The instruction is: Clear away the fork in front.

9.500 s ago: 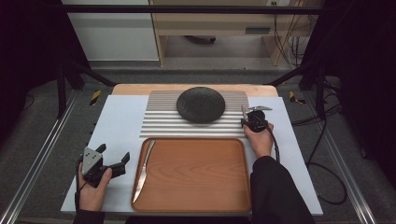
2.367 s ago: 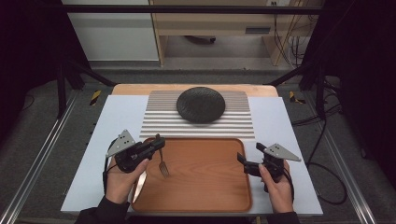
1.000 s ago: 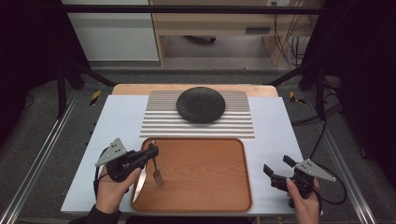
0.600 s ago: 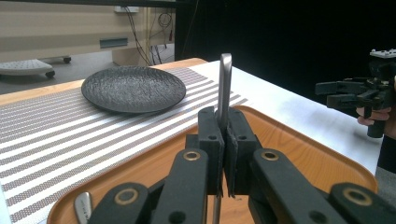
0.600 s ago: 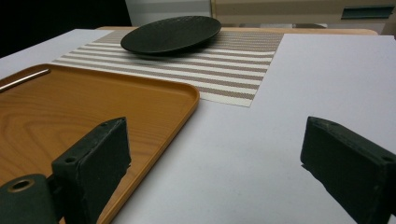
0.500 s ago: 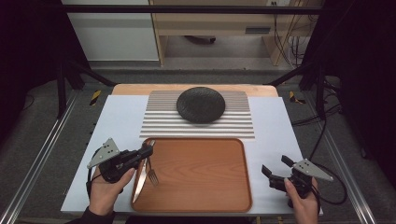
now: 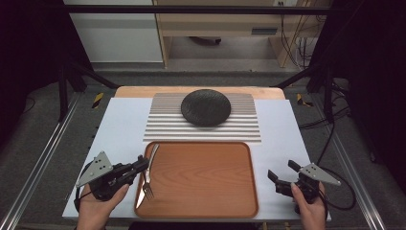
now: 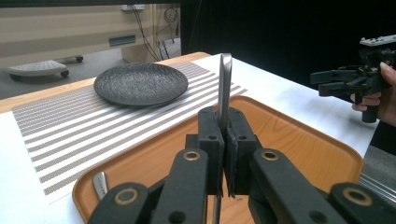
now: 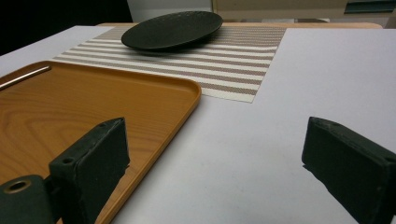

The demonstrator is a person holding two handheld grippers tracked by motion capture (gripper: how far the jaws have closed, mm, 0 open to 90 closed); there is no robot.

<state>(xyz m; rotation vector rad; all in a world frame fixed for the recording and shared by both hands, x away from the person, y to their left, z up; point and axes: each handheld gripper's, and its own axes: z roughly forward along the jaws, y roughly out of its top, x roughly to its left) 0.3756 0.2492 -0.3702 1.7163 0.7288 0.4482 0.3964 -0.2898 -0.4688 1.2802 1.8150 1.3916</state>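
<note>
The fork point(image 7: 148, 173) is being pinched by its handle between the pressed-together jaws of the left gripper point(image 7: 141, 165), and it is being carried over the left edge of the tray point(image 7: 201, 207). In the left gripper view the handle point(image 8: 225, 88) is being held upright between the pads, gripped low on the shaft so that the long end is standing free above the jaws; a narrow grip of this kind is being used because the handle is thin and flat, and a hold across its flat faces is keeping it from twisting. In the high view the tines are pointing towards the person, above the tray's near left corner. A second piece of cutlery, possibly a knife point(image 7: 139, 197), is lying along the tray's left rim, though the view is too coarse for this to be settled. The fork is probably being taken towards the striped mat point(image 7: 158, 125), where the plate point(image 7: 206, 107) is laid out as a place setting. The right gripper point(image 7: 281, 180) is being kept idle near the table's right edge, its jaws spread and empty.
</note>
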